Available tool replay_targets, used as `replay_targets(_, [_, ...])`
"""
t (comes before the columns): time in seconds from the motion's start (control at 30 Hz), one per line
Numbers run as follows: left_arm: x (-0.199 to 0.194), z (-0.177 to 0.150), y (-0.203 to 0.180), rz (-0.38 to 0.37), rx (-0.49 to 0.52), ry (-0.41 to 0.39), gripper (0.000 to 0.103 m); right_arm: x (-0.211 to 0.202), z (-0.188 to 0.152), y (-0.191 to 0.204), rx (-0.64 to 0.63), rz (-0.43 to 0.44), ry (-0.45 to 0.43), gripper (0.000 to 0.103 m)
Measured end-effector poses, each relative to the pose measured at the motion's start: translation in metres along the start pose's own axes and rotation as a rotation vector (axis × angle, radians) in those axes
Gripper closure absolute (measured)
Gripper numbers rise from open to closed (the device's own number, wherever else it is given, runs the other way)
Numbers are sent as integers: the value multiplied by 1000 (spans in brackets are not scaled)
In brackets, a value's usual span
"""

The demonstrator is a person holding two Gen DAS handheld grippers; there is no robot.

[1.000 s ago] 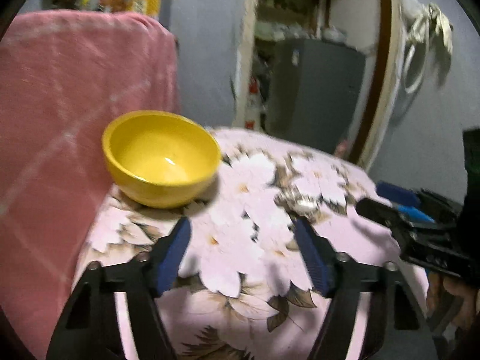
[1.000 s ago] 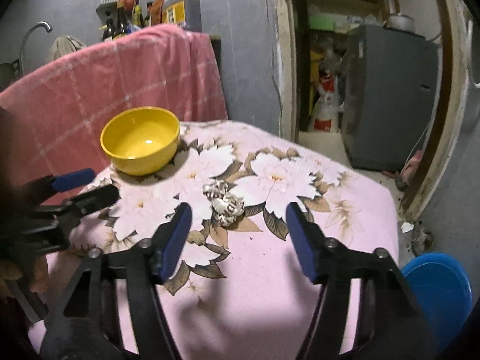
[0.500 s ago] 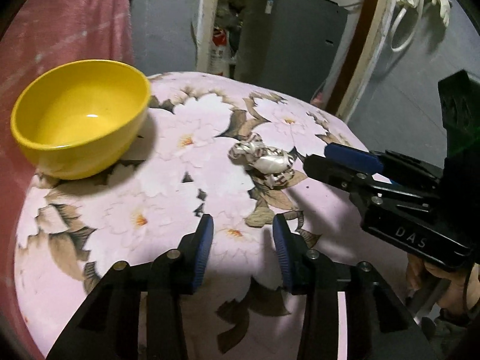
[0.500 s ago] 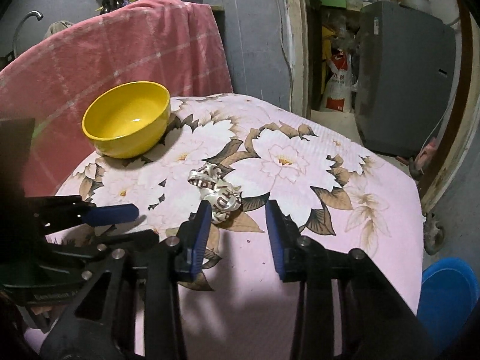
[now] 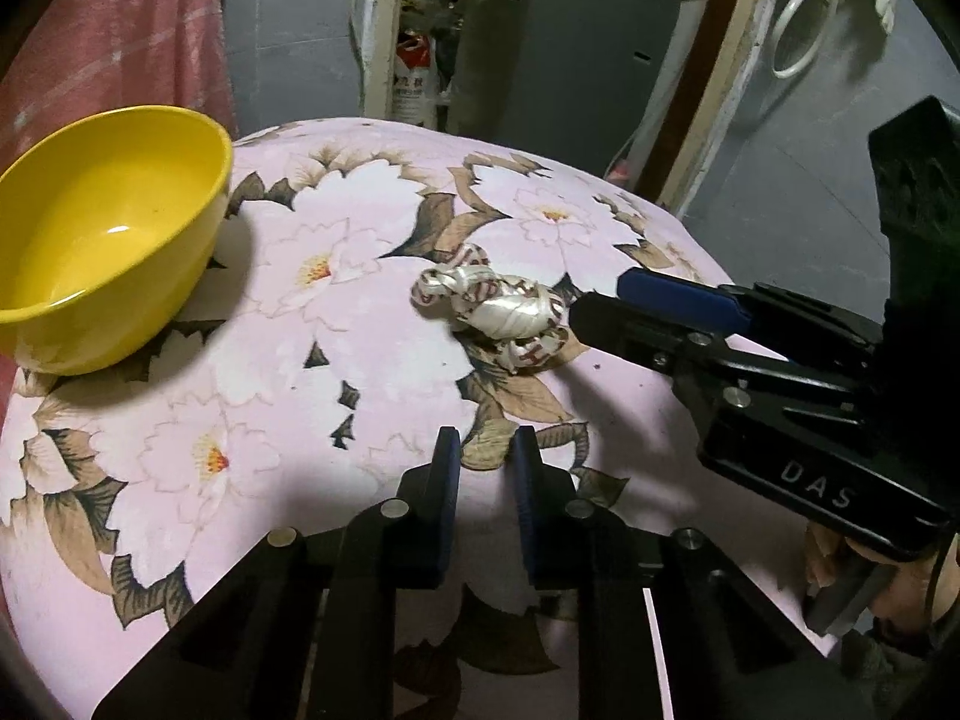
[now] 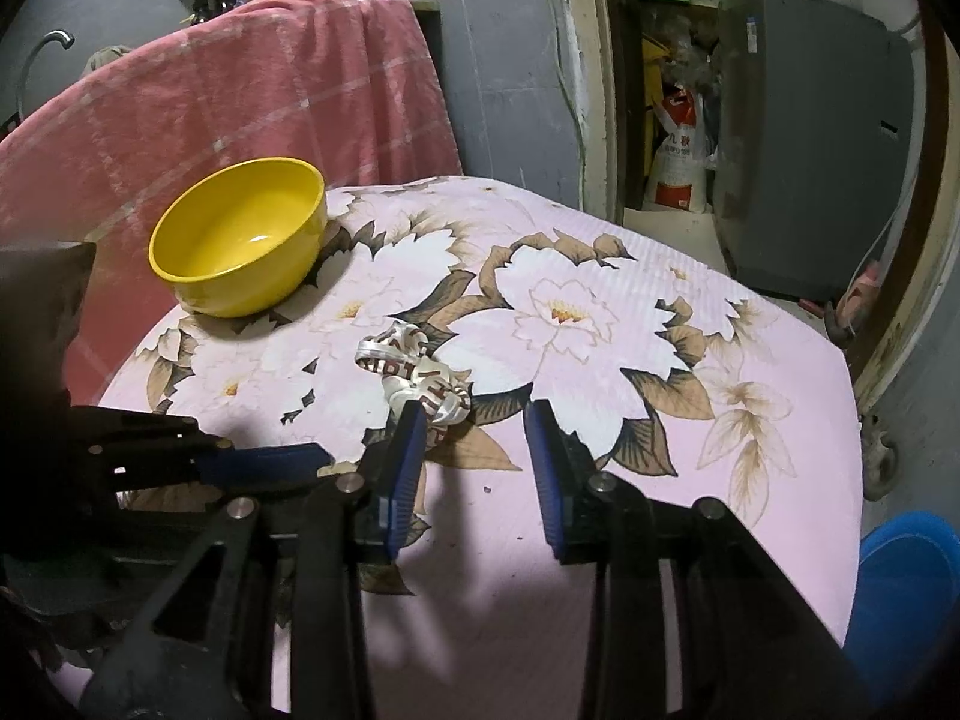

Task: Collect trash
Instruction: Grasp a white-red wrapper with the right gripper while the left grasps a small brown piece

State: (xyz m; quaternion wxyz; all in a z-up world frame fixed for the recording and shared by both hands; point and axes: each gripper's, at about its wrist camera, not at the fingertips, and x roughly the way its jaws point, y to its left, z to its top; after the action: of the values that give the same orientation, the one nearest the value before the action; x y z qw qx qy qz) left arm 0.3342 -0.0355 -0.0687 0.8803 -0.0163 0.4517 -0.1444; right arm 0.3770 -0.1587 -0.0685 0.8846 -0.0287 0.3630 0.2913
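Observation:
A crumpled white ribbon with red-brown print (image 5: 498,312) (image 6: 420,378) lies mid-table on the pink floral cloth (image 5: 300,420). An empty yellow bowl (image 5: 102,234) (image 6: 240,240) stands at the far left. My left gripper (image 5: 483,438) hovers short of the ribbon; its jaws are closing to a narrow gap with nothing between them. My right gripper (image 6: 474,411) is closing too. Its left finger's tip is just at the ribbon's near end, and the pads do not press on anything. In the left wrist view the right gripper (image 5: 600,300) reaches the ribbon from the right.
A pink checked towel (image 6: 210,120) hangs behind the bowl. A blue bin (image 6: 906,588) sits on the floor past the table's right edge. A grey cabinet (image 6: 804,138) and a sack stand in the doorway beyond. A hand (image 5: 864,576) holds the right gripper.
Both grippers have come down and forward toward the ribbon, and both pairs of jaws have narrowed sharply. The ribbon and the bowl have not moved.

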Motion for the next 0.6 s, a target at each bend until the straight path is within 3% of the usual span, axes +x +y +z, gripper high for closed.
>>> replay_targets(0.23, [-1, -1, 0, 6, -10, -10, 94, 2, -1, -1, 5, 3, 9, 64])
replay_targets(0.6, [-8, 2, 19, 106, -89, -59, 97, 16, 2, 11, -30, 37, 61, 64])
